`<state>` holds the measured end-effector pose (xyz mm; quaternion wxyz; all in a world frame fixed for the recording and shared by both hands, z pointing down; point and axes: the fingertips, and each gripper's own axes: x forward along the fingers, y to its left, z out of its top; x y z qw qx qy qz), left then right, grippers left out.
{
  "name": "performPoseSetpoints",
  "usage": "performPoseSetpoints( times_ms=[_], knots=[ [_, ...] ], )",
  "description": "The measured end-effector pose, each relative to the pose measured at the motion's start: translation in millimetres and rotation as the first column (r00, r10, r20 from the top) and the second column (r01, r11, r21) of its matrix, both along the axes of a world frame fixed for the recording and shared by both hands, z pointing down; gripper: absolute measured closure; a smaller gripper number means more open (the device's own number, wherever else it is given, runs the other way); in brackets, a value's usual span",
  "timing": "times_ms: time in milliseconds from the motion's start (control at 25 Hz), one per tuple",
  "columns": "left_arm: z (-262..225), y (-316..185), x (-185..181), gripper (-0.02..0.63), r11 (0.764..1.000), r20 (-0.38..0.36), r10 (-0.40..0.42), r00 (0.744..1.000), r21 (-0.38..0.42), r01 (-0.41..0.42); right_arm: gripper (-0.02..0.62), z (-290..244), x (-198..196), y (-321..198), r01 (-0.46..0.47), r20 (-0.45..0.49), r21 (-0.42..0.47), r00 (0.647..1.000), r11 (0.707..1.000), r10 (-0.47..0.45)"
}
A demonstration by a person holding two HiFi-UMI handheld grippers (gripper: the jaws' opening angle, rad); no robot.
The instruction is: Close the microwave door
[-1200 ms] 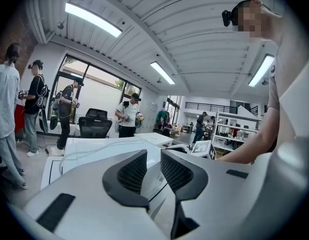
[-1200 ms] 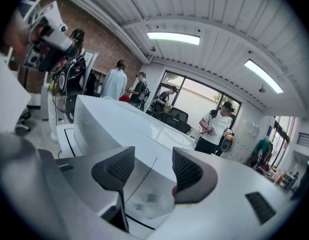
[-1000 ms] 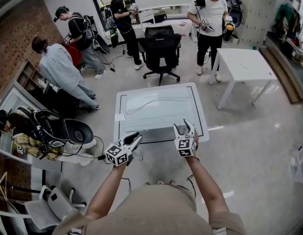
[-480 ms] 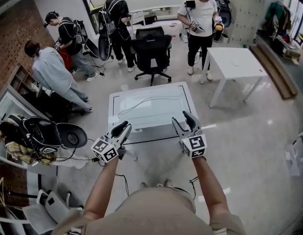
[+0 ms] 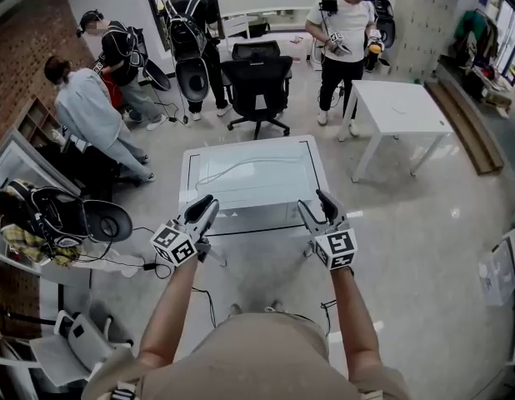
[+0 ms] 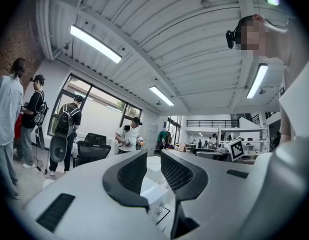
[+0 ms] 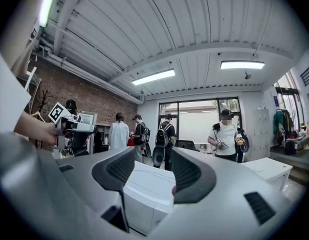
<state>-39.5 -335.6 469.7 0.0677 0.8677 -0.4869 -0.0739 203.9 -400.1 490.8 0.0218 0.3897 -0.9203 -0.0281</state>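
Note:
The white microwave (image 5: 251,177) stands in front of me, seen from above in the head view; its door side faces me and I cannot tell how the door stands. My left gripper (image 5: 206,206) hovers at its front left corner, jaws a little apart and holding nothing. My right gripper (image 5: 317,205) hovers at the front right corner, open and empty. In the right gripper view the microwave (image 7: 144,189) shows between and beyond the right gripper (image 7: 153,156) jaws. In the left gripper view the left gripper (image 6: 153,159) frames a bit of the white box (image 6: 155,196).
A black office chair (image 5: 257,86) stands just behind the microwave and a white table (image 5: 397,107) at the back right. Several people stand at the back and left. Bags and a chair (image 5: 70,219) crowd the left; cables (image 5: 149,265) lie on the floor.
Both grippers have spread a little outward, the left one leftward and the right one rightward and lower. The microwave sits slightly higher in the head view.

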Motion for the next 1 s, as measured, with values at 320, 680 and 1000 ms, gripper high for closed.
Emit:
performPoseSetpoints(
  times_ms=[320, 680, 1000],
  knots=[
    [9.0, 15.2, 0.0, 0.532, 0.997, 0.003, -0.07, 0.998, -0.011, 0.07, 0.362, 5.3, 14.6, 3.8, 0.02, -0.002, -0.005, 1.0, 1.0, -0.02],
    [32.1, 35.7, -2.9, 0.532, 0.99, -0.021, -0.133, 0.991, -0.041, 0.132, 0.364, 28.6, 10.4, 10.5, 0.059, -0.023, -0.033, 0.998, 0.998, -0.06],
    [55.8, 38.3, 2.3, 0.532, 0.989, -0.039, -0.125, 0.991, -0.084, 0.121, 0.364, 55.3, 13.8, 15.2, 0.038, -0.044, -0.067, 0.998, 0.997, -0.041]
  ],
)
